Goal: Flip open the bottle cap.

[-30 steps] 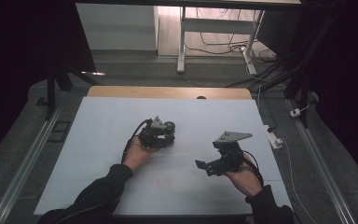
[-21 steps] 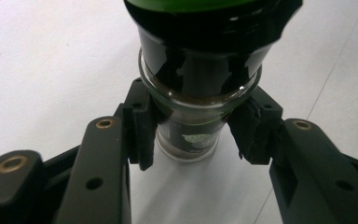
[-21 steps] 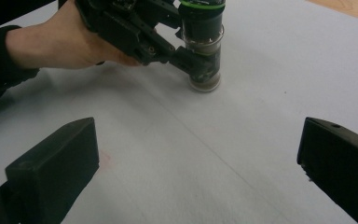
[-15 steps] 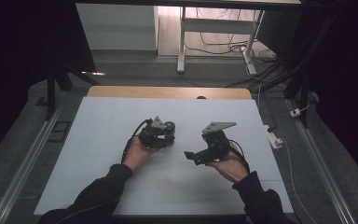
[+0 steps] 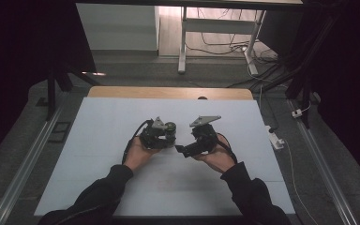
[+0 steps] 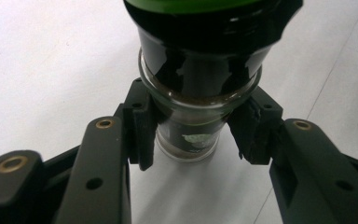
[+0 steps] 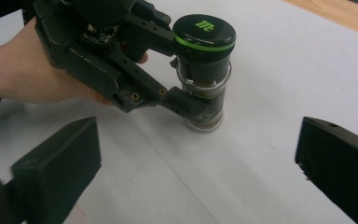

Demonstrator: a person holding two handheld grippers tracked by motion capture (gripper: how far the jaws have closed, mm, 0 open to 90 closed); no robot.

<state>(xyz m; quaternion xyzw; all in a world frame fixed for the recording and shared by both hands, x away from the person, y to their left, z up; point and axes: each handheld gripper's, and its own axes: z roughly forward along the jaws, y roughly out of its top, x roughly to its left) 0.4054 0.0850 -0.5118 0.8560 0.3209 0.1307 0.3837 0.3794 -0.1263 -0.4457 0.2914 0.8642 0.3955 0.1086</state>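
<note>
A small glass jar [image 7: 204, 70] with a black lid stands upright near the middle of the white table [image 5: 98, 122]. The left gripper [image 6: 193, 135] holds the jar, one jaw on each side of the glass, below the lid. The right gripper [image 7: 196, 172] is just beside it, jaws wide apart and holding nothing, pointing at the jar.

High view sits above the person's side, looking fwd and down over the whole white table [image 5: 98, 154], pretty far off. Left gripper view is right up close on a jar [image 6: 200, 93]. Right gripper view looks from a bit back at that same jar [image 7: 204, 70], w/ table around it.
</note>
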